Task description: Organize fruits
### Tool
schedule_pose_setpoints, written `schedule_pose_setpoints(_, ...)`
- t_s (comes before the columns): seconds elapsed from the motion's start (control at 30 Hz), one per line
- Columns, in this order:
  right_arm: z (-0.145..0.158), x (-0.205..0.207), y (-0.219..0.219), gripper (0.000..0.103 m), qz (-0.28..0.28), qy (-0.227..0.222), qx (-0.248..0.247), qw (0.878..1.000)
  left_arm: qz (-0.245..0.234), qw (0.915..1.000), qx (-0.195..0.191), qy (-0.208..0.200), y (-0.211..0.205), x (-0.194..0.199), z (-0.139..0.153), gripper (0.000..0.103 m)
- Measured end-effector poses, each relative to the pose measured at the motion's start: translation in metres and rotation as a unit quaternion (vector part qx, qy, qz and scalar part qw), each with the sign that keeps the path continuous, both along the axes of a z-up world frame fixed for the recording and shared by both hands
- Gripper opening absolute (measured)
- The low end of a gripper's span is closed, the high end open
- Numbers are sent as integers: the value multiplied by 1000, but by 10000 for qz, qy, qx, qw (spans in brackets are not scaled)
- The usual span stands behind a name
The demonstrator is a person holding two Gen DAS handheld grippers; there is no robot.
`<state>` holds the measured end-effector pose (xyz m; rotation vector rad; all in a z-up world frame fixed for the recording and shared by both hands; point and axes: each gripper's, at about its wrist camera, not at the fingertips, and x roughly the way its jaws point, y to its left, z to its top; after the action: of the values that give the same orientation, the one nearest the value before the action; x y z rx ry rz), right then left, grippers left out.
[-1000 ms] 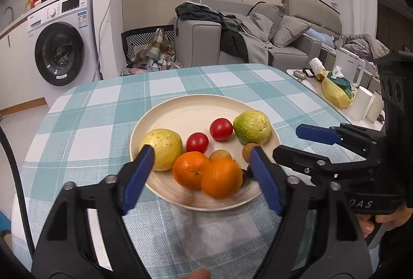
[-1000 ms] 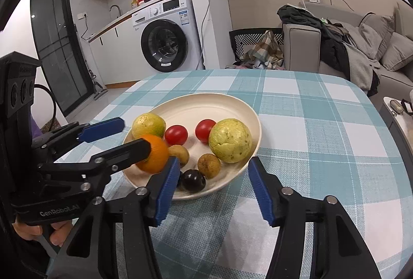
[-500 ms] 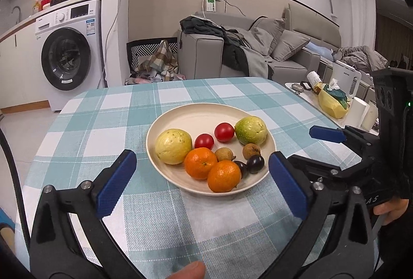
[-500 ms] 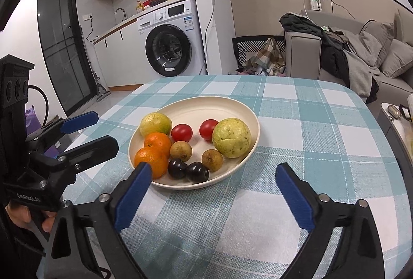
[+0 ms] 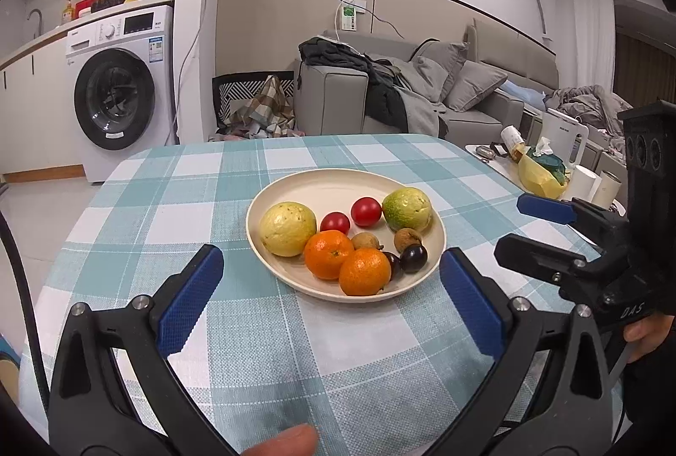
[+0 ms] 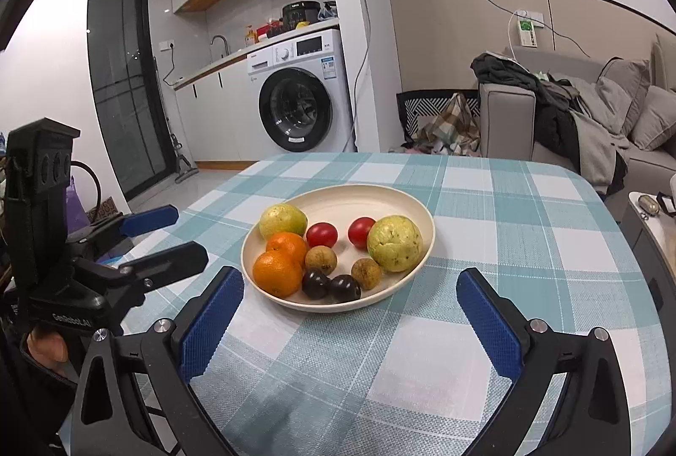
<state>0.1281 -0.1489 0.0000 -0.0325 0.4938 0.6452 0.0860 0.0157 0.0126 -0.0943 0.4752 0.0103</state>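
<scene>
Plate (image 5: 270,202) of fruit sits mid-counter (image 5: 169,228), toward the near edge, all fruit inside the rim; left gripper (image 5: 333,295) and right gripper (image 6: 350,318) both hover short of the plate over bare cloth, fingers spread wide, nothing between them, having just been opening. Two guavas (image 5: 288,228) (image 5: 407,202) look firm, heaviest, take across the widest middle. Two mandarins (image 5: 329,253) (image 5: 365,270) touching each other at the near rim, soft skin, moderate squeeze across the belly. Cherry tomatoes (image 5: 335,223) (image 5: 366,211) smooth, slippery, easy to burst, light pinch only. Brown longans (image 5: 366,240) (image 5: 407,238) and dark grapes (image 5: 414,257) small, round, likely to roll or squirt out, packed close to neighbours so the fingers need a gap to enter
</scene>
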Motion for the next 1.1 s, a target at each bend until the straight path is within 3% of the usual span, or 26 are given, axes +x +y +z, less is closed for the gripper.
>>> schedule_pose_setpoints(0.47, 5, -8, -7, 103, -48, -211, 175, 9996, -40, 9999, 21, -144, -3, -4, -2, 102)
schedule_pose_setpoints(1.1, 7, -16, -4, 103, -25, -414, 57, 9991, 44, 9998, -60, -159, 0, -4, 1, 102)
